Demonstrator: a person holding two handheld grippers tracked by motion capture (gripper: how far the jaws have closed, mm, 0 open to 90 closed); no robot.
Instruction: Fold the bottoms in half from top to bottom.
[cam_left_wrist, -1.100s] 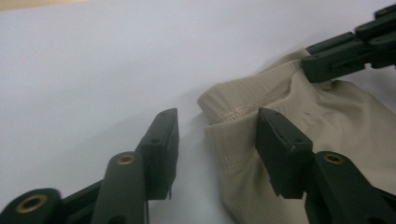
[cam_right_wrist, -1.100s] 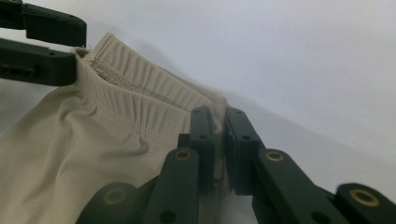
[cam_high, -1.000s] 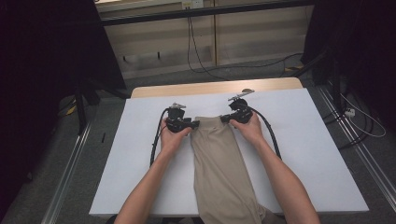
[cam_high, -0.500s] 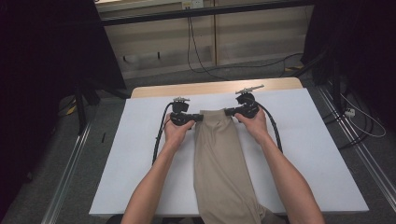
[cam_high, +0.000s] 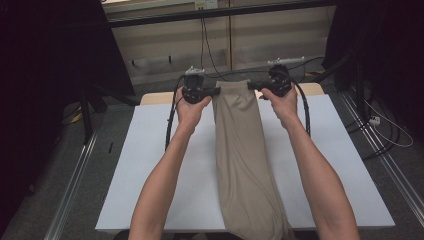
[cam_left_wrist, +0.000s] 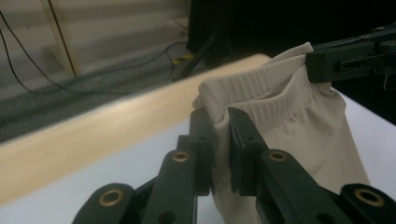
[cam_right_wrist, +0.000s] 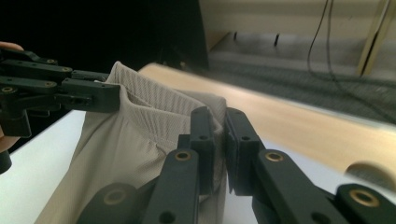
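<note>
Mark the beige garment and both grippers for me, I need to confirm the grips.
beige garment (cam_high: 240, 150), high view, middle of the hanging cloth.
left gripper (cam_left_wrist: 220, 123), left gripper view, between its jaws, shut on the ribbed band.
right gripper (cam_right_wrist: 219, 123), right gripper view, between its jaws, shut on the band.

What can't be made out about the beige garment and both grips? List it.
- Beige garment: the high view's bottom edge cuts off its lower end.
- Left gripper: the jaws cover the pinched fabric edge, left gripper view.
- Right gripper: likewise, right gripper view.
- Table: far edge blurred in both gripper views.

High view looks down overhead; gripper views, close and level, share the waistband (cam_left_wrist: 261, 100).
</note>
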